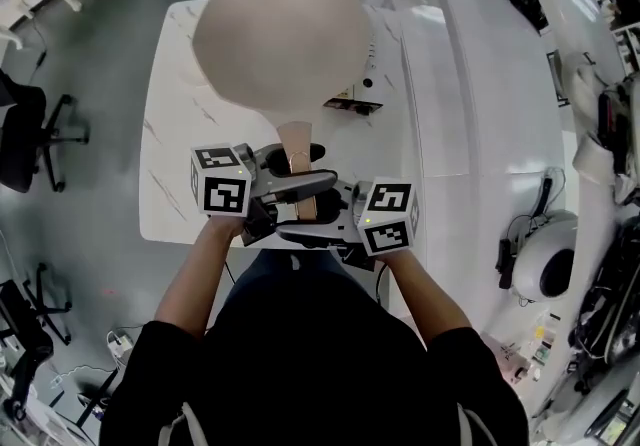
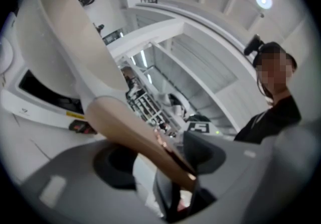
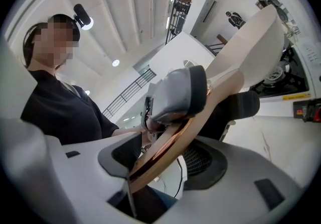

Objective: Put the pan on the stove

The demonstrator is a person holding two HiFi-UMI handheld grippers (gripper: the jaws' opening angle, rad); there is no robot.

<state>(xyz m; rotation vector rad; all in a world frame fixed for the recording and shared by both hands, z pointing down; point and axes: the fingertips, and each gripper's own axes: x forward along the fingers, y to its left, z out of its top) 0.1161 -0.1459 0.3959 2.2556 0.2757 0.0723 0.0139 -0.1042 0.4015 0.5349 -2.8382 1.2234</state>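
Table (image 1: 170, 184): white, marble-veined top; fills the middle of the head view, under everything else.
Person (image 1: 300, 374): dark top, at 6 o'clock of the table, both forearms reaching toward 12 o'clock.
Pan (image 1: 280, 44): held up in the air above the table, off every surface; pale beige underside tipped toward the head camera; sits at 12 o'clock of both grippers. Seen edge-on and tilted in the left gripper view (image 2: 65, 42) and the right gripper view (image 3: 251, 52).
Stove (image 3: 281, 80): dark unit with a yellow strip along its front edge, on the table beyond the pan; at 3 o'clock in the right gripper view, at 9 o'clock in the left gripper view (image 2: 45, 95). Hidden behind the pan in the head view. Pan apart from it.
Office chair (image 1: 30, 134): black, on the floor at 9 o'clock, well apart from the table.
Left gripper (image 1: 310, 182): pointing about level, jaws clamped across the handle from the 9 o'clock side; handle runs between them in its own view (image 2: 175, 168).
Right gripper (image 1: 300, 229): jaws clamped on the same handle from the 3 o'clock side, just nearer the person than the left one; close view (image 3: 165, 152).
Handle (image 1: 296, 149): tan, copper-edged, running from the pan toward 6 o'clock.
Small dark and red item (image 1: 352, 106): on the table at 3 o'clock of the pan's rim; too small to name.
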